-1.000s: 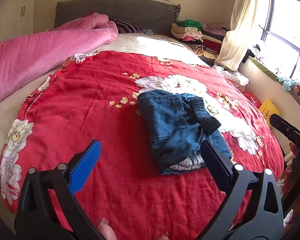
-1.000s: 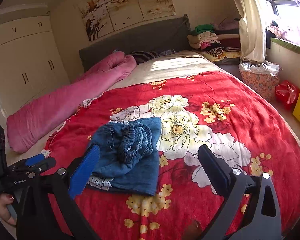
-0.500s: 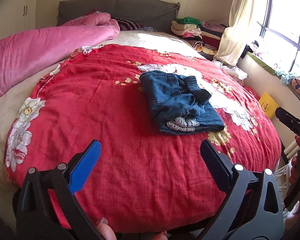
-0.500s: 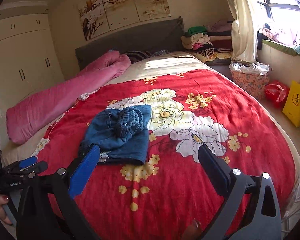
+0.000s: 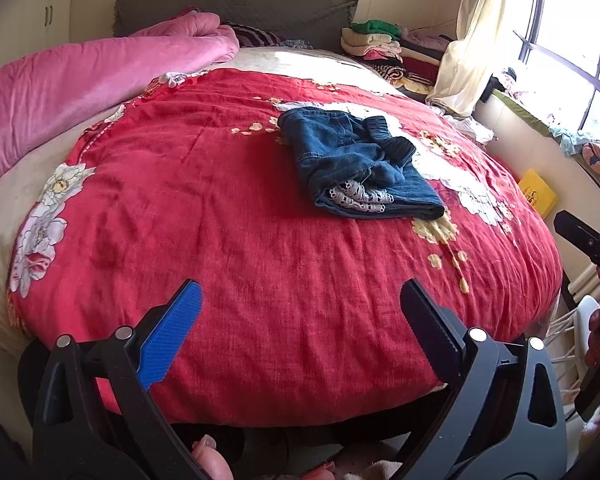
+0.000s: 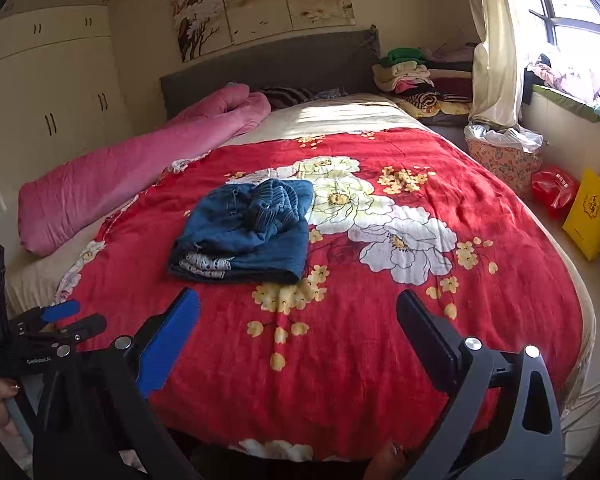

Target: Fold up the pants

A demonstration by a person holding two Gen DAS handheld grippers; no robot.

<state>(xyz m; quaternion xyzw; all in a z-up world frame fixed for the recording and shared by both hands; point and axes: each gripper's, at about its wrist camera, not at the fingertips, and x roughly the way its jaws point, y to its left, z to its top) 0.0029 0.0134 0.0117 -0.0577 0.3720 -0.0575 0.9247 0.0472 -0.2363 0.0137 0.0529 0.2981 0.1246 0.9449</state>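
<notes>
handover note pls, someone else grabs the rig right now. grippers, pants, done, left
Left gripper: open, empty, held off the near edge of the bed, not touching anything.
Right gripper: open, empty, also clear of the bed's near edge.
Pants: blue denim, lying folded in a compact bundle on the red floral bedspread, mid-bed; a dark ribbed band sits bunched on top and a bit of white lace shows at the near edge.
Done: the fold looks complete, and both grippers are away from the pants.
Left: probably nothing beyond tidying the bunched band, if a flatter stack is wanted.
</notes>
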